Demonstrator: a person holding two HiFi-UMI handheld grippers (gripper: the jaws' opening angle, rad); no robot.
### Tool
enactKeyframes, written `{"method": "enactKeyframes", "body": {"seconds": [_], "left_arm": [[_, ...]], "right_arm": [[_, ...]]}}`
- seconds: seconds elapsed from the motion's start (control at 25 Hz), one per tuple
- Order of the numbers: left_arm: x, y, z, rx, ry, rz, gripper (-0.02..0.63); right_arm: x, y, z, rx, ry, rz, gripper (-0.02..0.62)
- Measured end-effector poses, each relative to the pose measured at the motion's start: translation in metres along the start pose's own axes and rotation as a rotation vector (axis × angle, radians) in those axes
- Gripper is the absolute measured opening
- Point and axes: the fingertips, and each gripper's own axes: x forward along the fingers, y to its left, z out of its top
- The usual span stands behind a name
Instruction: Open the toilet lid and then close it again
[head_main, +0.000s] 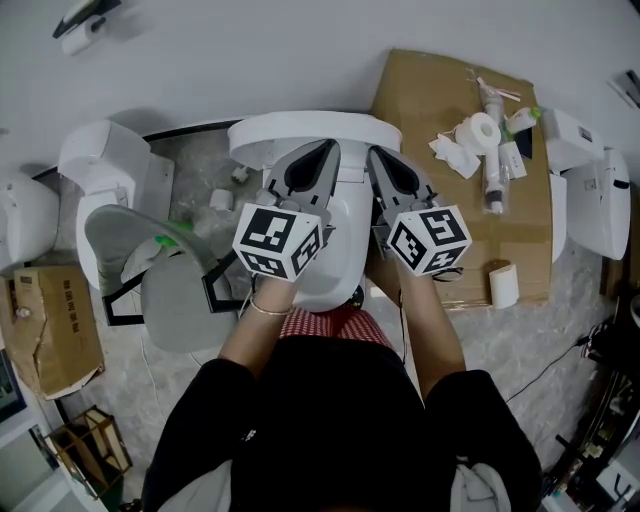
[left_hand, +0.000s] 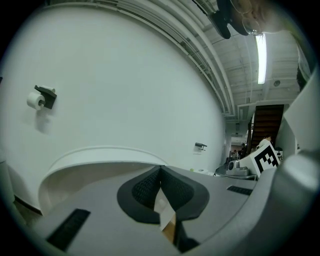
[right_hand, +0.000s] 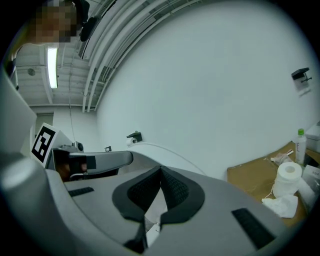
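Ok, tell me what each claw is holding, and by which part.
Nothing: the left claw and right claw are both shut and empty, at the toilet lid.

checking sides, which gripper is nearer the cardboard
Right. The right gripper hangs just beside the cardboard; the left gripper is farther left, over the toilet.

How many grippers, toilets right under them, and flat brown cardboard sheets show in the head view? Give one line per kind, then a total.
Grippers: 2 (left gripper, right gripper)
Toilet under them: 1
Cardboard sheet: 1
Total: 4
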Motion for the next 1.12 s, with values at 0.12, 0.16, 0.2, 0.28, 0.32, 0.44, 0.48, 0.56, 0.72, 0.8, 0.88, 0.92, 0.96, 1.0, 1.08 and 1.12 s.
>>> {"method": "enactKeyframes", "body": {"seconds": [0.12, 0.16, 0.2, 0.28, 0.32, 0.44, 0.48, 0.56, 0.72, 0.8, 0.88, 0.92, 0.96, 1.0, 1.08, 1.12], "left_arm": [[0.002, 0.004, 0.005, -0.007, -0.012, 0.001, 0.005], [0.003, 0.005, 0.006, -0.008, -0.015, 0.002, 0.005], [0.004, 0.006, 0.007, -0.008, -0.017, 0.002, 0.005], [0.006, 0.007, 0.008, -0.007, -0.015, -0.002, 0.005], [0.007, 0.008, 0.008, -0.006, -0.014, -0.003, 0.005], [0.009, 0.012, 0.009, 0.003, -0.010, 0.001, 0.005], [0.010, 0.013, 0.009, 0.009, -0.009, 0.003, 0.005], [0.011, 0.016, 0.010, 0.029, -0.005, 0.011, 0.005], [0.011, 0.023, 0.012, 0.060, 0.000, 0.024, 0.005], [0.011, 0.026, 0.011, 0.058, 0.002, 0.028, 0.005], [0.011, 0.030, 0.011, 0.056, 0.004, 0.033, 0.005], [0.011, 0.032, 0.011, 0.055, 0.003, 0.036, 0.005], [0.011, 0.033, 0.011, 0.055, 0.003, 0.038, 0.005], [0.011, 0.035, 0.011, 0.055, 0.003, 0.040, 0.005], [0.011, 0.038, 0.012, 0.055, 0.004, 0.044, 0.005], [0.012, 0.039, 0.012, 0.055, 0.004, 0.045, 0.005]], "right_arm": [[0.004, -0.006, 0.007, 0.004, -0.014, -0.007, 0.020], [0.006, -0.007, 0.008, 0.005, -0.014, -0.008, 0.020], [0.008, -0.008, 0.009, 0.005, -0.014, -0.010, 0.020], [0.011, -0.010, 0.010, 0.007, -0.017, -0.015, 0.020], [0.012, -0.010, 0.011, 0.009, -0.018, -0.017, 0.020], [0.017, -0.013, 0.014, 0.014, -0.022, -0.018, 0.020], [0.019, -0.015, 0.015, 0.013, -0.022, -0.018, 0.020], [0.023, -0.018, 0.017, 0.009, -0.022, -0.020, 0.020], [0.029, -0.021, 0.021, 0.009, -0.031, -0.021, 0.020], [0.032, -0.024, 0.022, 0.012, -0.036, -0.022, 0.020], [0.035, -0.026, 0.024, 0.012, -0.039, -0.024, 0.020], [0.037, -0.027, 0.025, 0.011, -0.040, -0.026, 0.020], [0.038, -0.028, 0.026, 0.010, -0.041, -0.028, 0.020], [0.040, -0.029, 0.026, 0.011, -0.042, -0.030, 0.020], [0.043, -0.030, 0.028, 0.015, -0.044, -0.035, 0.020], [0.044, -0.031, 0.029, 0.017, -0.046, -0.038, 0.020]]}}
